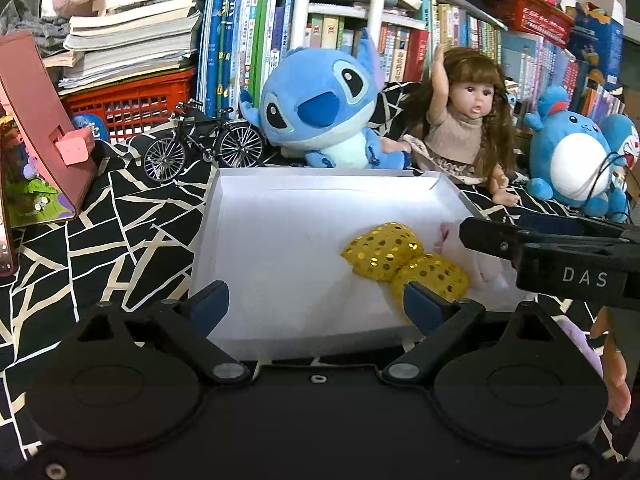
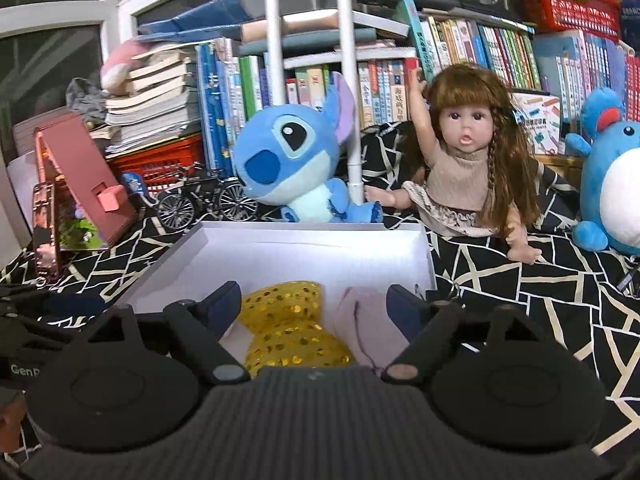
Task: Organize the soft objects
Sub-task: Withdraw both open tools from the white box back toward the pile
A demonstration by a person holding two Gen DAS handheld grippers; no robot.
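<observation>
left gripper (image 1: 316,306) hangs over the white box (image 1: 248,200), fingers apart, empty. in the box a gold sequined bow (image 1: 404,258) lies touching a pale pink soft toy (image 2: 366,320). right gripper (image 2: 316,308), marked "das", has fingers apart above both, gripping nothing.

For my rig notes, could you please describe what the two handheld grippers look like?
The left gripper has a smooth black body with two round housings, black linkage arms and dark blue finger pads. The right gripper matches, but its centre is ribbed grey plastic. Seen from the left camera, its side bears white letters "DAS".
</observation>
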